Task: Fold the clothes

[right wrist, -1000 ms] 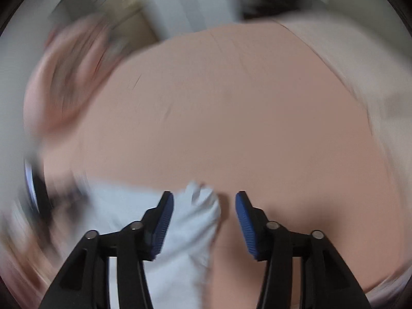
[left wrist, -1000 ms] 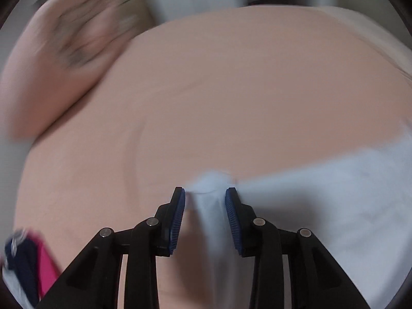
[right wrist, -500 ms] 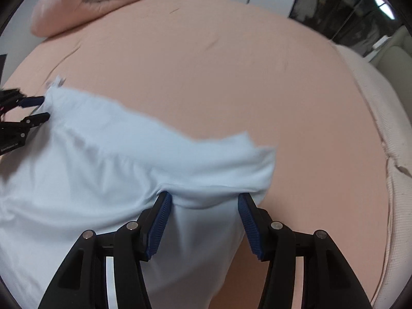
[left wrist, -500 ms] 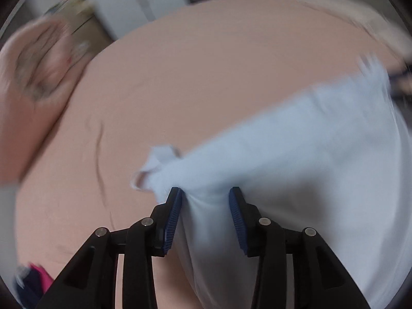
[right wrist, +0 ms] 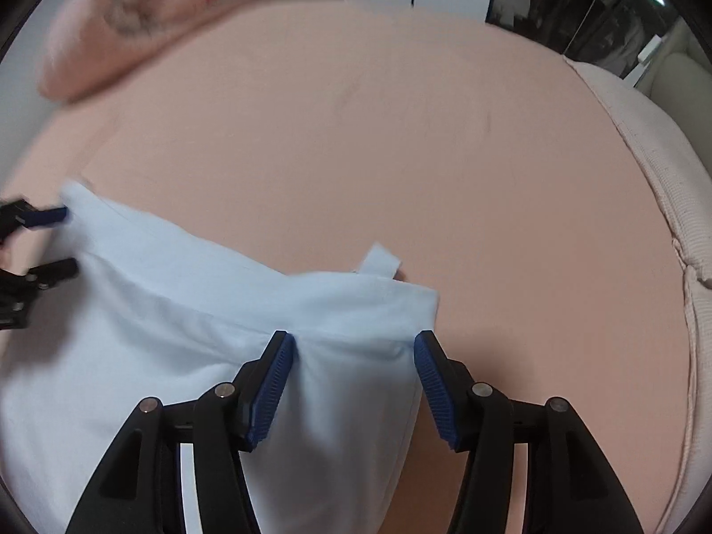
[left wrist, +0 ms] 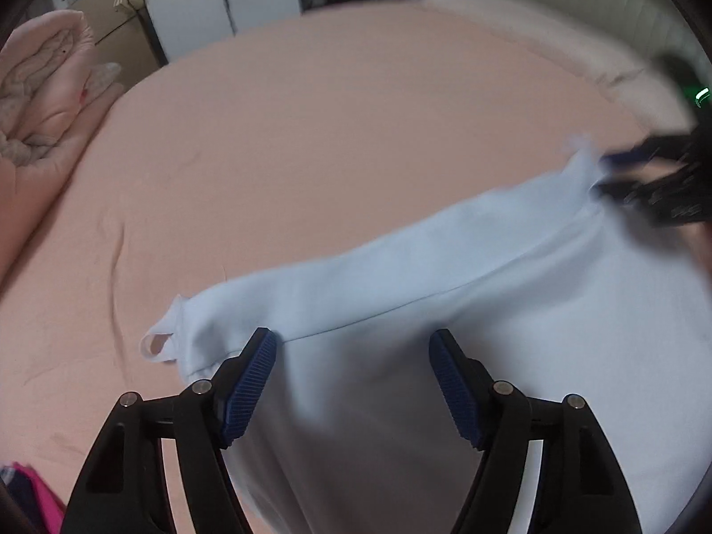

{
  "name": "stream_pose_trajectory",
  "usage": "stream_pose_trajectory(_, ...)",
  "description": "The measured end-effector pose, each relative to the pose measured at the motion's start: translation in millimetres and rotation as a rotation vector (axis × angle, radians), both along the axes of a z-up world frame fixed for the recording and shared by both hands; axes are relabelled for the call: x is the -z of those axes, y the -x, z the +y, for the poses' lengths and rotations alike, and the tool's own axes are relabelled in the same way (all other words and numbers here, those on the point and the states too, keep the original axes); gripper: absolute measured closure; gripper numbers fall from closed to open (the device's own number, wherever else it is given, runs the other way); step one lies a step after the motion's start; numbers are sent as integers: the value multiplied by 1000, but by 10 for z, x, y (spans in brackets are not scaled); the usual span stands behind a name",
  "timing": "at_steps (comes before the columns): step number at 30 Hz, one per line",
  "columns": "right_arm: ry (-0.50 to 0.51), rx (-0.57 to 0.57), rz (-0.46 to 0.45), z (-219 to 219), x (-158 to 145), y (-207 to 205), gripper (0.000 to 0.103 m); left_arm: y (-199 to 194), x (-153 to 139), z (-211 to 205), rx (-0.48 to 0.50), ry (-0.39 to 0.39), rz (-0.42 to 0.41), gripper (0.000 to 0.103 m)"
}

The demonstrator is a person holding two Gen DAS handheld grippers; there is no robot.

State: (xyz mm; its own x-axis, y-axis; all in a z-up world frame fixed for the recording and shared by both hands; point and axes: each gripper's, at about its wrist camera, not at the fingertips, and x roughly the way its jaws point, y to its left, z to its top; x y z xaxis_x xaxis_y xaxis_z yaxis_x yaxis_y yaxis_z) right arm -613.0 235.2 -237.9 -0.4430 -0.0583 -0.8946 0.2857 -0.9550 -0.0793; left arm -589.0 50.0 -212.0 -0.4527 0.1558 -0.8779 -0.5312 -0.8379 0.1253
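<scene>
Lying spread across the peach-coloured bed sheet [left wrist: 356, 133], a pale blue garment [left wrist: 489, 311] is seen with its upper band turned over along a fold line that runs from one gripper to the other. The left gripper [left wrist: 353, 378] is held over the garment's left end, its jaws having just been opening; the cloth passes between the blue pads [left wrist: 251, 382] but is not pressed by them, so nothing is clamped. A small fabric loop [left wrist: 155, 345] is seen sticking out beside that end, on the sheet. The right gripper [right wrist: 353, 382] is placed over the garment's right end, its fingers spread apart with cloth lying between them; whether the left pad [right wrist: 271, 389] presses on the fabric cannot be told, while the right one stands at the garment's edge. A pink quilt [left wrist: 40, 102] is bundled at the far left of the bed. Some dark and pink clothing [left wrist: 26, 494] is glimpsed at the lower left corner.
</scene>
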Motion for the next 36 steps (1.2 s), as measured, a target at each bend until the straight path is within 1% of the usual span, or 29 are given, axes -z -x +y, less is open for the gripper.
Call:
stream_pose_trajectory(1, -39, -1, 30, -40, 41, 52, 43, 113, -19, -47, -41, -34, 3, 28)
stream_pose_trajectory(2, -35, 26, 57, -25, -2, 101, 42, 250, -74, -132, -124, -65, 8, 29)
stream_pose_trajectory(3, -32, 53, 84, -10, -45, 150, 42, 348, -133, -212, -192, -115, -2, 29)
stream_pose_trajectory(4, -29, 80, 111, 5, -89, 199, 42, 400, -205, -267, -231, -191, -22, 29)
stream_pose_trajectory(5, -48, 117, 145, 25, -156, 213, 42, 388, -286, -262, -223, -264, -36, 31)
stream_pose_trajectory(6, -15, 133, 137, 44, -210, 223, 39, 322, -343, -182, -167, -284, -42, 31)
stream_pose_trajectory(7, 79, 119, 73, 55, -223, 234, 39, 209, -374, -41, -85, -257, -35, 31)
stream_pose_trajectory(8, 168, 92, -5, 21, -215, 254, 39, 53, -366, 142, 9, -197, -23, 31)
stream_pose_trajectory(9, 222, 59, -61, -46, -200, 214, 39, -96, -325, 294, 93, -143, -27, 31)
stream_pose_trajectory(11, 212, -54, -85, -285, -175, -60, 39, -413, -217, 485, 254, -73, -48, 31)
stream_pose_trajectory(12, 176, -120, -96, -393, -128, -221, 39, -559, -176, 517, 318, -48, -47, 31)
stream_pose_trajectory(13, 148, -157, -106, -408, -65, -332, 39, -704, -136, 535, 378, -16, -37, 31)
stream_pose_trajectory(14, 122, -180, -119, -429, -11, -467, 39, -830, -115, 504, 416, 26, -4, 30)
stream_pose_trajectory(15, 77, -194, -123, -415, 44, -616, 39, -889, -128, 456, 419, 48, 26, 30)
stream_pose_trajectory(16, 41, -185, -107, -379, 52, -693, 39, -911, -171, 418, 394, 56, 37, 30)
stream_pose_trajectory(17, 18, -159, -88, -337, 35, -751, 39, -925, -250, 418, 359, 39, 43, 31)
stream_pose_trajectory(18, 27, -124, -68, -316, -13, -788, 39, -956, -327, 477, 346, -2, 47, 31)
stream_pose_trajectory(20, 128, -91, -34, -455, -155, -866, 39, -1083, -409, 779, 377, -46, 43, 30)
stream_pose_trajectory(21, 172, -140, -27, -633, -216, -943, 39, -1149, -418, 934, 398, -50, 36, 30)
stream_pose_trajectory(23, 149, -256, -40, -1148, -229, -1566, 39, -1275, -262, 1209, 459, 45, 0, 30)
stream_pose_trajectory(24, 110, -304, -77, -1285, -165, -1662, 39, -1285, -243, 1168, 459, 64, -3, 29)
stream_pose_trajectory(25, 67, -340, -125, -1285, -72, -1677, 39, -1294, -224, 1126, 459, 84, -7, 29)
stream_pose_trajectory(26, 22, -382, -158, -1245, 39, -1730, 39, -1304, -205, 1085, 460, 103, -10, 29)
stream_pose_trajectory(27, -10, -363, -170, -1117, 134, -1818, 38, -1293, -197, 1017, 444, 124, -16, 28)
stream_pose_trajectory(29, 81, -269, -168, -708, 100, -1868, 36, -1230, -274, 789, 323, 170, -22, 28)
stream_pose_trajectory(31, 94, -157, -165, -414, 6, -1918, 35, -1232, -368, 617, 218, 205, -21, 28)
stream_pose_trajectory(32, 93, -127, -161, -368, -36, -1960, 35, -1318, -419, 626, 214, 201, -27, 28)
stream_pose_trajectory(34, 106, -99, -126, -419, -160, -2097, 35, -1539, -543, 789, 225, 169, -8, 28)
stream_pose_trajectory(36, 184, -113, -112, -287, -250, -2433, 35, -1735, -656, 932, 229, 113, -4, 28)
